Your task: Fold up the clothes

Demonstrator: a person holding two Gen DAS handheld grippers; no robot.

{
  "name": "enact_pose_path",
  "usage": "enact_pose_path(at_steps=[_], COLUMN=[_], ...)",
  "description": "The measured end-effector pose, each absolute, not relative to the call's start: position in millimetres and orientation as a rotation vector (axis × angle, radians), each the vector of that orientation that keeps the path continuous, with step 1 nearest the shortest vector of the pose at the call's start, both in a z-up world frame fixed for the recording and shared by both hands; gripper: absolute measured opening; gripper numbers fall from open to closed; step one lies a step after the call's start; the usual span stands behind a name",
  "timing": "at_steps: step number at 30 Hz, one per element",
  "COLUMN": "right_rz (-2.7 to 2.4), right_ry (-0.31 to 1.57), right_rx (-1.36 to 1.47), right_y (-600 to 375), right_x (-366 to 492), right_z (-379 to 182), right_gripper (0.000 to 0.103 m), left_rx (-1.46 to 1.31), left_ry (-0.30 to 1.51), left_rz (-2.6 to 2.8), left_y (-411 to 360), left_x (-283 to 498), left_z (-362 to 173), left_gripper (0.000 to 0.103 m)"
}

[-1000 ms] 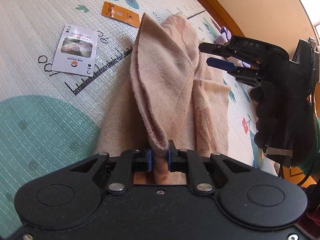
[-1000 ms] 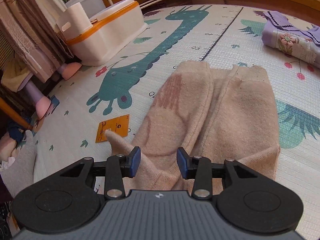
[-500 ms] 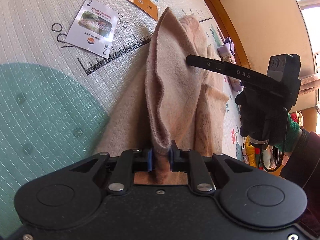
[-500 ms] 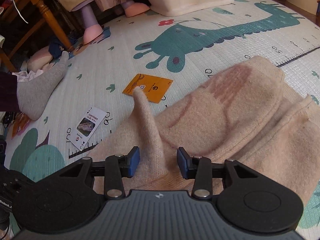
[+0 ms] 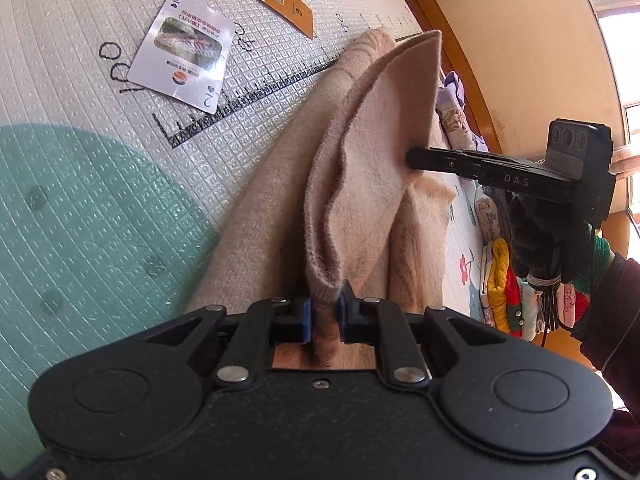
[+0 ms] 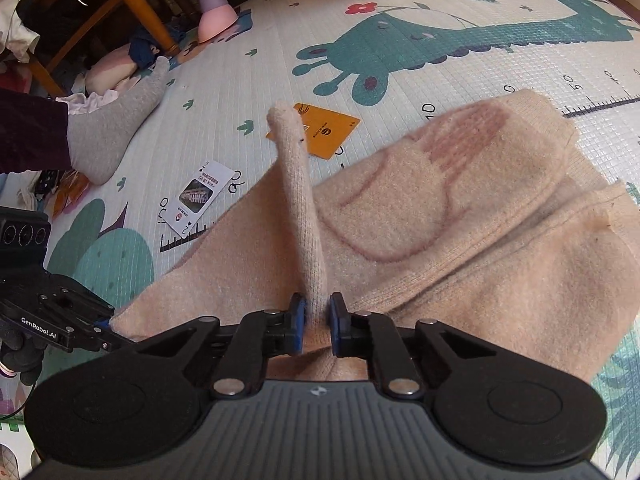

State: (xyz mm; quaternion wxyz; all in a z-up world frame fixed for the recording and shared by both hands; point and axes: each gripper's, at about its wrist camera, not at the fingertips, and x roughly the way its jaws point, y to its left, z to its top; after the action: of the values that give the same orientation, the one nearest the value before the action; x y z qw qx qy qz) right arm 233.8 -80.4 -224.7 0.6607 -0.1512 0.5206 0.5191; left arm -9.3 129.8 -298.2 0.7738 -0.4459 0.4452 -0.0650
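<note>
Two grippers: both pinch the same beige garment (image 6: pixel 460 216), each at a different spot along one raised edge.
Garment place: it lies on a patterned play mat (image 5: pixel 80 200), filling the centre and right of the right wrist view; in the left wrist view it runs from the bottom centre up toward the upper right.
Long axis: the lifted edge runs between the two grippers; the rest of the cloth spreads flat on the mat beyond it, toward the upper right of the right wrist view.
Left gripper (image 5: pixel 323 314): jaws nearly closed, clamped on a thick fold of cloth that rises straight ahead of them.
Right gripper (image 6: pixel 317 318): jaws nearly closed on a narrow upright ridge of cloth; in the left wrist view its tip presses into the fabric at centre right.
Nearer hand: neither; both already hold cloth, so the likely next move is carrying the held edge over the flat part.
Direction of fold: judged, away from the grippers, across the part bearing a faint pink shape.
Nearby clutter: one playing card (image 5: pixel 182 50) and one orange card (image 5: pixel 280 0) lie on the mat upper left, just beside the garment.
Also seen: a foot in a grey sock (image 6: pixel 116 120) at the left of the right wrist view, well apart from the cloth.
</note>
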Motion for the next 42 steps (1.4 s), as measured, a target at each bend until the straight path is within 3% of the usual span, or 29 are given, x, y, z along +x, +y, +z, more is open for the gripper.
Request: enact_pose_path(at_steps=[6, 12, 14, 19, 21, 23, 32, 42], right_rz=[1.081, 1.119, 1.122, 1.130, 1.123, 1.119, 0.928, 0.782], right_ry=[1.235, 1.087, 1.036, 1.028, 1.091, 1.195, 1.337, 1.363], right_rx=[-0.335, -0.349, -0.363, -0.349, -0.293, -0.248, 0.133, 0.221], right_y=[-89.0, -78.1, -70.0, -50.8, -45.9, -47.5, -103.8, -109.3], right_x=[224.9, 215.8, 218.3, 230.6, 235.2, 236.9, 251.6, 244.2], right_z=[-229.5, -213.8, -211.2, -223.9, -234.9, -247.4, -257.3, -256.1], right_gripper=[0.014, 0.018, 0.041, 0.043, 0.040, 0.016, 0.011, 0.010], left_rx=[-0.981, -0.945, -0.944, -0.974, -0.986, -0.984, -0.975, -1.152], left_ry=[0.972, 0.980, 0.978, 0.970, 0.966, 0.963, 0.957, 0.950], left_rz=[-0.133, -0.137, -0.138, -0.139, -0.141, -0.146, -0.163, -0.104], left_y=[134.7, 139.0, 139.7, 132.5, 131.2, 131.2, 130.2, 146.5], left_x=[-11.1, -13.9, -16.0, -14.3, -16.3, -16.4, -14.4, -20.0], left_z=[-299.6, -297.7, -299.1, -299.7, -298.8, -297.8, -298.8, -313.4], left_gripper=[0.014, 0.014, 0.014, 0.014, 0.014, 0.014, 0.011, 0.011])
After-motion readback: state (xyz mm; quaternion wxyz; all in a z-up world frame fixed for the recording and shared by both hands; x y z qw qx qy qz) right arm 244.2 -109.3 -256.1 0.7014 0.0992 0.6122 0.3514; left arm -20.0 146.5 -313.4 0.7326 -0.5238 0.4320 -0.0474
